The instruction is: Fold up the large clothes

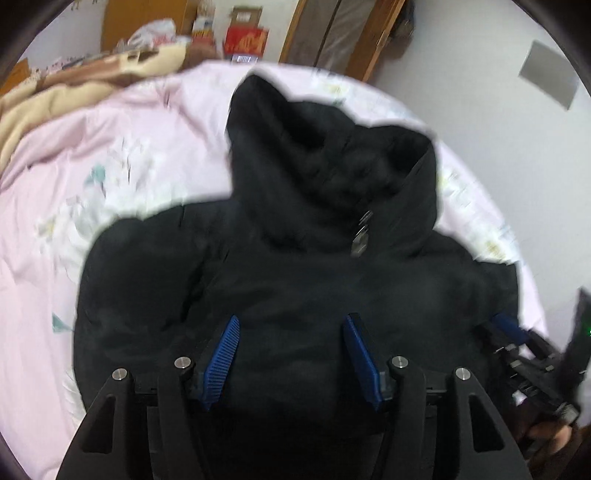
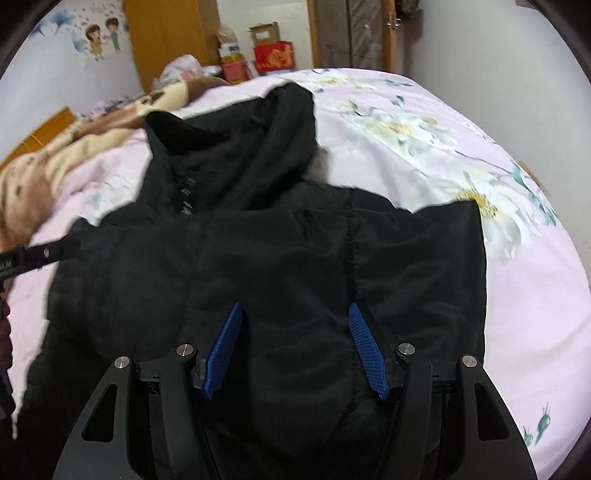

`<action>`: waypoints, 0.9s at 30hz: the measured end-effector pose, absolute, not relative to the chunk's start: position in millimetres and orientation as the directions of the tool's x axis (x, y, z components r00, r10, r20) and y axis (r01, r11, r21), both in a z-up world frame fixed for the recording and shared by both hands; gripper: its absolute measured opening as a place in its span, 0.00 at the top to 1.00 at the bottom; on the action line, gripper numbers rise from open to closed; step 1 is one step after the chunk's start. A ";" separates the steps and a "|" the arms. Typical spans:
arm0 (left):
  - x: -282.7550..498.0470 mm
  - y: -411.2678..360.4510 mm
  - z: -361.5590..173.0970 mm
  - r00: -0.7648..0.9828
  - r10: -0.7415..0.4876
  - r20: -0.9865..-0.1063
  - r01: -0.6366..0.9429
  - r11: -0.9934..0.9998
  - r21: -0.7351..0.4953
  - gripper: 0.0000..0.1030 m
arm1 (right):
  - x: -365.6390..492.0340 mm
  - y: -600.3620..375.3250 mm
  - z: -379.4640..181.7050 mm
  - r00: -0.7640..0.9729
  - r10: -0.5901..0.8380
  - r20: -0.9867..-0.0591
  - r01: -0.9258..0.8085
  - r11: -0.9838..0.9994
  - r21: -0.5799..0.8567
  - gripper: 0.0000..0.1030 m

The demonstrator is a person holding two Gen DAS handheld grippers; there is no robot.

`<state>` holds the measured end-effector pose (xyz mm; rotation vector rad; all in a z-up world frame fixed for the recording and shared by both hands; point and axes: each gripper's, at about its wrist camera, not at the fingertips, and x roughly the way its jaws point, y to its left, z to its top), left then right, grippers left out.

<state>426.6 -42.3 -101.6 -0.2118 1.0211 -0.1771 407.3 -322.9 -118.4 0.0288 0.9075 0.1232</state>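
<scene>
A black hooded jacket (image 1: 295,266) lies front-up on a pink flowered bed cover (image 1: 122,147), its hood (image 1: 314,140) pointing away and a metal zip pull (image 1: 360,236) at the collar. My left gripper (image 1: 292,317) hovers over the jacket's lower body, its blue pads apart with only flat fabric below them. My right gripper (image 2: 294,304) stands open above the jacket (image 2: 277,251) in the same way, near a stitched seam (image 2: 349,258). The hood (image 2: 258,129) also shows in the right wrist view. Each gripper appears at the edge of the other's view: right gripper (image 1: 517,339), left gripper (image 2: 37,254).
A beige and brown blanket (image 2: 74,147) is bunched at the bed's far left. Beyond the bed stand a red box (image 2: 275,55), cardboard boxes (image 2: 264,33), a wooden wardrobe (image 2: 170,37) and a door (image 2: 354,33). Bare bed cover (image 2: 480,184) stretches to the jacket's right.
</scene>
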 end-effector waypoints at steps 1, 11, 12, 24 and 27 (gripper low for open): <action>425.8 -38.1 -107.4 0.513 -0.237 -0.825 0.038 0.967 -0.254 0.43 | 407.3 -324.5 -119.4 0.609 0.121 -0.783 -0.093 0.992 0.081 0.41; 444.4 -14.8 -89.9 0.531 -0.272 -0.802 0.044 0.955 -0.294 0.36 | 426.6 -335.0 -82.5 0.627 0.215 -0.748 -0.072 0.973 0.220 0.41; 444.4 -10.3 -83.8 0.550 -0.266 -0.792 0.039 0.955 -0.293 0.36 | 432.1 -336.9 -75.0 0.639 0.222 -0.736 -0.067 0.970 0.234 0.41; 539.6 13.4 -38.3 0.615 -0.165 -0.771 -0.036 0.971 -0.237 0.36 | 534.5 -327.9 -44.7 0.688 0.143 -0.711 -0.021 0.984 0.177 0.41; 568.7 15.0 -34.8 0.629 -0.163 -0.760 -0.058 0.965 -0.256 0.36 | 563.0 -321.4 -44.1 0.689 0.123 -0.715 -0.021 0.989 0.149 0.38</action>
